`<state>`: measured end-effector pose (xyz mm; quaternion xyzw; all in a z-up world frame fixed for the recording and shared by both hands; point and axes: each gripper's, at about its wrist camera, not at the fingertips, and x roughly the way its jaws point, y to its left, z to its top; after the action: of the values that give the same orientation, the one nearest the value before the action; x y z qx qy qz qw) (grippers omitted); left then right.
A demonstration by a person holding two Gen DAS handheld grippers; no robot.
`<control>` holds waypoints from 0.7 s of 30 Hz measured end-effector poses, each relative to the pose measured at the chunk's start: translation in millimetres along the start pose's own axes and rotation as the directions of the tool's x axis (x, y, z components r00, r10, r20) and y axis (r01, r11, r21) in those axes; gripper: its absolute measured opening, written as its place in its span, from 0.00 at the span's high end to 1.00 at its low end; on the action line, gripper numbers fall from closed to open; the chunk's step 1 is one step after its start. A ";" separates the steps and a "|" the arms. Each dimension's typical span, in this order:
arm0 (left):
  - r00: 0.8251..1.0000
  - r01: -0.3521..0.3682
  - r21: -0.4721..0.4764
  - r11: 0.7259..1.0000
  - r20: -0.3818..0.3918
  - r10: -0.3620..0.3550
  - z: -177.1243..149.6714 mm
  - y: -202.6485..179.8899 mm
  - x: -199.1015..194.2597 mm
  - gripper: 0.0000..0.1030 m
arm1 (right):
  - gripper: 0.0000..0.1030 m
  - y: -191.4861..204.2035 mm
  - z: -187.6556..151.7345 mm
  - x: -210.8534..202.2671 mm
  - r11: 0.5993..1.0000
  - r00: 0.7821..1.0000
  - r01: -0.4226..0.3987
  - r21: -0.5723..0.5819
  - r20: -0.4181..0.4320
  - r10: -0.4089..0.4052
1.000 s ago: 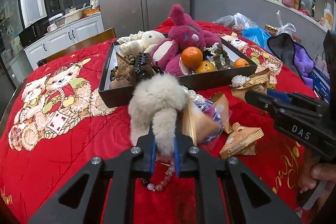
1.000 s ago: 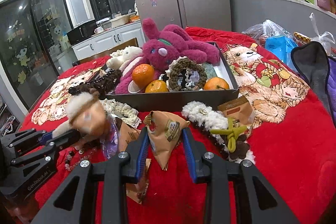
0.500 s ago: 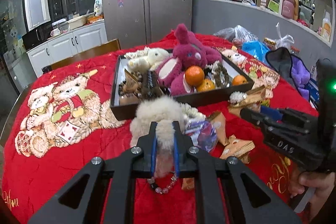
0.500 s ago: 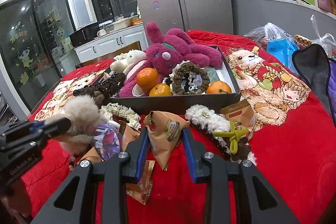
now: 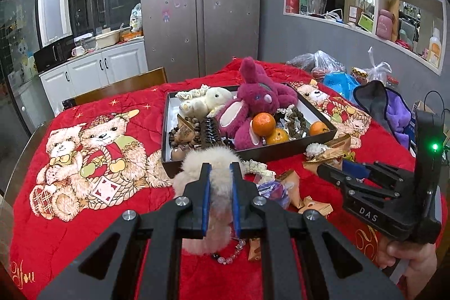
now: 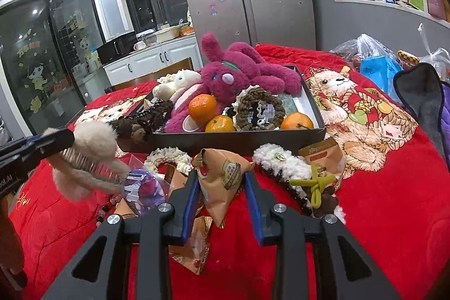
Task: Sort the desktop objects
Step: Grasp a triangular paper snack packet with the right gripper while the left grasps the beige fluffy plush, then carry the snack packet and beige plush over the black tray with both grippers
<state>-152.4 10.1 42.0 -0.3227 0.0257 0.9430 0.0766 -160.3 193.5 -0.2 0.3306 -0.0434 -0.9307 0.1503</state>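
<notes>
My left gripper (image 5: 220, 167) is shut on a fluffy beige hair clip (image 5: 194, 159), held above the red quilt just in front of the dark tray (image 5: 253, 156). From the right wrist view the clip (image 6: 95, 139) hangs at the left with its metal comb teeth showing, pinched by the left gripper (image 6: 56, 141). My right gripper (image 6: 221, 176) is shut on a brown triangular snack packet (image 6: 225, 165), low over the quilt. The tray (image 6: 225, 139) holds a magenta plush rabbit (image 6: 233, 75), a white plush (image 5: 208, 100), three oranges and hair ties.
Loose on the quilt lie a bead bracelet (image 5: 227, 257), a purple wrapper (image 6: 143, 187), more snack packets, a white fuzzy clip (image 6: 281, 162) and a green hair tie (image 6: 317, 184). Plastic bags (image 5: 332, 69) and a grey-purple cloth (image 5: 393, 108) lie at the far right. A wooden chair (image 5: 121, 89) stands behind the table.
The left gripper has risen with the fluffy clip, lifting it off the quilt and clear of the bracelet. The right gripper has kept still with its packet.
</notes>
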 end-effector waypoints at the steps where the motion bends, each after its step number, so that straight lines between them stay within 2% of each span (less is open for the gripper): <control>1: 1.000 0.000 -0.001 1.000 0.001 0.000 0.6 0.6 -0.4 0.87 | 0.68 0.5 0.2 -0.6 1.000 1.000 0.001 -0.003 0.002 -0.001; 12: 1.000 0.007 0.003 1.000 0.013 -0.007 6.7 3.3 -6.6 0.87 | 0.68 10.3 3.5 -11.3 0.998 0.998 0.018 -0.059 0.060 -0.015; 21: 1.000 -0.001 -0.004 1.000 0.014 0.001 10.0 8.0 -9.0 0.87 | 0.68 13.9 3.8 -14.4 0.998 0.997 0.006 -0.067 0.073 -0.001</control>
<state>-152.6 2.1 55.5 -0.3164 0.0235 0.9453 0.0758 -148.6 184.6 13.9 0.2910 -0.0169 -0.9434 0.1582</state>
